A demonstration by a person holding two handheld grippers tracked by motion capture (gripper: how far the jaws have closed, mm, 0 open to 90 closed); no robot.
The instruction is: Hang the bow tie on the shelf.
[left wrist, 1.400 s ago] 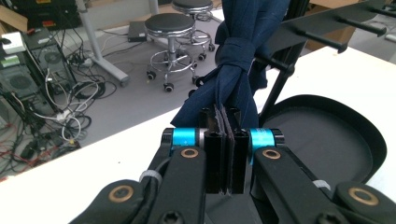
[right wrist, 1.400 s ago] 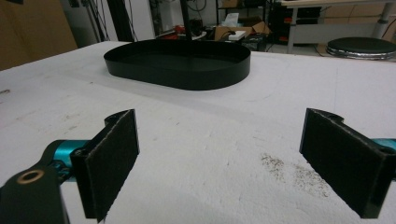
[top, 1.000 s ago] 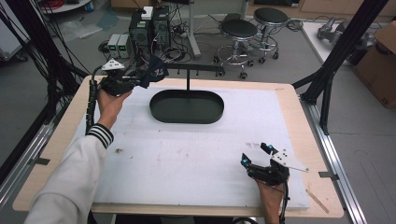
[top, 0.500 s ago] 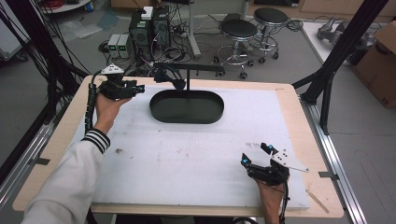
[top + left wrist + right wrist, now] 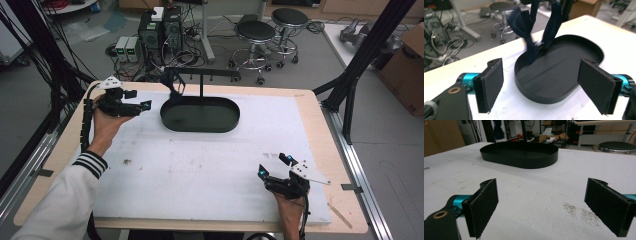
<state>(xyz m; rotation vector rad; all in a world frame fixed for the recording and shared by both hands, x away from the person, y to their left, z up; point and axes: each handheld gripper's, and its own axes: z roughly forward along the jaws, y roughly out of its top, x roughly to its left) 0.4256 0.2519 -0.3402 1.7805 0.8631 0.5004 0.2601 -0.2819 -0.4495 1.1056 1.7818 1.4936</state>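
One dark blue cloth strip (image 5: 174, 86) hangs from the left end of the black stand's crossbar (image 5: 207, 74), its knotted tail dangling into the left end of the black oval tray (image 5: 200, 123) at the back of the table (image 5: 210, 165). In the left gripper view the strip (image 5: 534, 30) loops over the bar and drops in two limbs, so its long axis runs roughly up and down.

From the left hand-held gripper (image 5: 142, 103) the strip lies ahead and a little higher, towards the tray and apart from the pads. Its jaws have just been opening and now stand wide, with nothing between them; the cloth is free of it.

Any further move on the strip falls to the left hand, which is by far the nearer. The right hand-held gripper (image 5: 274, 166) rests at the near right corner of the table, well apart from the tray, its jaws also spread wide and empty.

Whether the tail actually touches the tray floor is hard to say, as the cloth is blurred there.
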